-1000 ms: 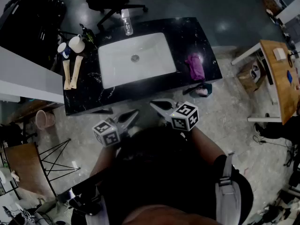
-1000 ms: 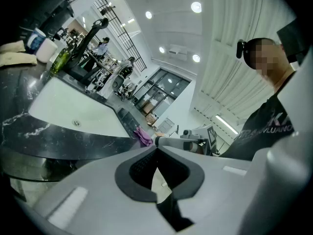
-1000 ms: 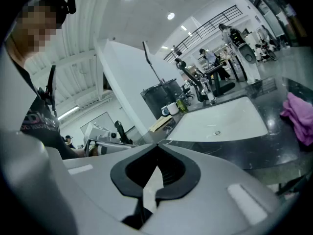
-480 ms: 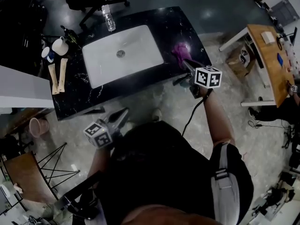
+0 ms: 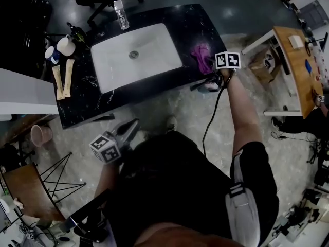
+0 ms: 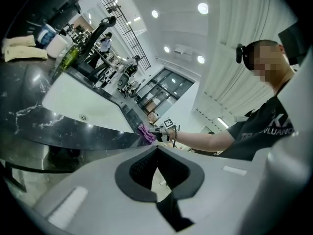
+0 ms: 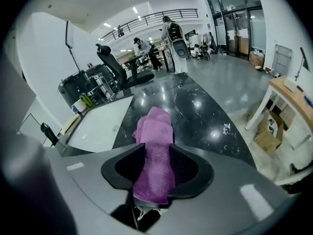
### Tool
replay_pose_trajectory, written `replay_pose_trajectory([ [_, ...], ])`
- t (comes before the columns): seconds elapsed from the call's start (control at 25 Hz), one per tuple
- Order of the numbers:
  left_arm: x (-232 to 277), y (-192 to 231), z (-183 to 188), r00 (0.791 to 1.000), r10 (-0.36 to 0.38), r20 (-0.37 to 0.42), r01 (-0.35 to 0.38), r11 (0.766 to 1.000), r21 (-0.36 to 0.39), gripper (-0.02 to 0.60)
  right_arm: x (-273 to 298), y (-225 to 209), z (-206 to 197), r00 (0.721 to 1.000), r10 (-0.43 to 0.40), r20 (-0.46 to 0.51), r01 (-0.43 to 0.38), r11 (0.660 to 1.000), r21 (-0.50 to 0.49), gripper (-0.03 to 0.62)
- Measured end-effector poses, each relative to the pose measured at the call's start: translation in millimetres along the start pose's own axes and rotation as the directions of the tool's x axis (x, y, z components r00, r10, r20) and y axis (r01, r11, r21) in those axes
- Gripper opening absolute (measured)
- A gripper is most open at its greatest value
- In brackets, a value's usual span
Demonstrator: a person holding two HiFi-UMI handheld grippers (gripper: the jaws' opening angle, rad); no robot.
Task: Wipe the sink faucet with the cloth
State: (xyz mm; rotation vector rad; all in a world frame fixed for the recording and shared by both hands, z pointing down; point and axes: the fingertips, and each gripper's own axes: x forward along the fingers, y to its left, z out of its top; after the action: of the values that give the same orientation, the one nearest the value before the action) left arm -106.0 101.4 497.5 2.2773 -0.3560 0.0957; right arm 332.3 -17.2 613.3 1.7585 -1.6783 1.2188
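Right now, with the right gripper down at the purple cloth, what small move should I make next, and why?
Probably close the right gripper on the purple cloth. Its jaws have just been opening and stand apart, with the cloth lying between them on the black counter, not yet pinched. The cloth must be gripped before it can be lifted.

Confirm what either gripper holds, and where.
Nothing yet. The right gripper straddles the cloth at its near end, its jaws having just been opening; the left gripper is shut, empty.
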Motion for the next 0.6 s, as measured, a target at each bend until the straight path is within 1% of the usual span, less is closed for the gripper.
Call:
replay_pose_trajectory([
  [0.08, -5.2, 3.9, -0.1, 1.0, 0.012, 0.006, -0.011, 1.0, -0.009, 0.0, 6.5, -5.0, -3.6, 0.999, -0.031, -0.033, 0.03, 0.999, -0.02, 0.178],
  [0.2, -11.6, 9.1, -1.0, 0.999, 0.033, 0.0, -0.033, 0.999, -0.025, 0.0, 13.1, -7.3, -7.6, 0.997, -0.049, -0.06, 0.047, 0.998, -0.033, 0.181],
  [0.28, -14.8, 12.4, -1.5, 0.999, 0.035, 0.006, -0.034, 0.999, -0.033, 0.0, 15.5, -6.4, -8.2, 0.994, -0.082, -0.072, 0.076, 0.994, -0.084, 0.188],
  [0.36, -17.1, 14.4, -1.7, 1.0, 0.029, 0.012, -0.029, 0.999, -0.034, 0.0, 15.8, -5.5, -5.7, 0.989, -0.129, -0.074, 0.116, 0.982, -0.151, 0.198],
  [0.44, -18.7, 14.7, -1.0, 1.0, 0.027, 0.01, -0.026, 0.999, -0.03, 0.0, 13.9, -5.4, -1.0, 0.985, -0.156, -0.068, 0.141, 0.973, -0.183, 0.209],
  [0.52, -20.3, 14.9, -0.9, 1.0, 0.029, 0.004, -0.029, 0.999, -0.033, 0.0, 11.4, -7.1, 2.2, 0.986, -0.155, -0.068, 0.142, 0.976, -0.167, 0.228],
  [0.6, -22.1, 16.2, -0.7, 1.0, 0.031, 0.004, -0.031, 0.999, -0.038, 0.0, 10.0, -10.0, 3.0, 0.987, -0.137, -0.078, 0.126, 0.984, -0.127, 0.24],
])
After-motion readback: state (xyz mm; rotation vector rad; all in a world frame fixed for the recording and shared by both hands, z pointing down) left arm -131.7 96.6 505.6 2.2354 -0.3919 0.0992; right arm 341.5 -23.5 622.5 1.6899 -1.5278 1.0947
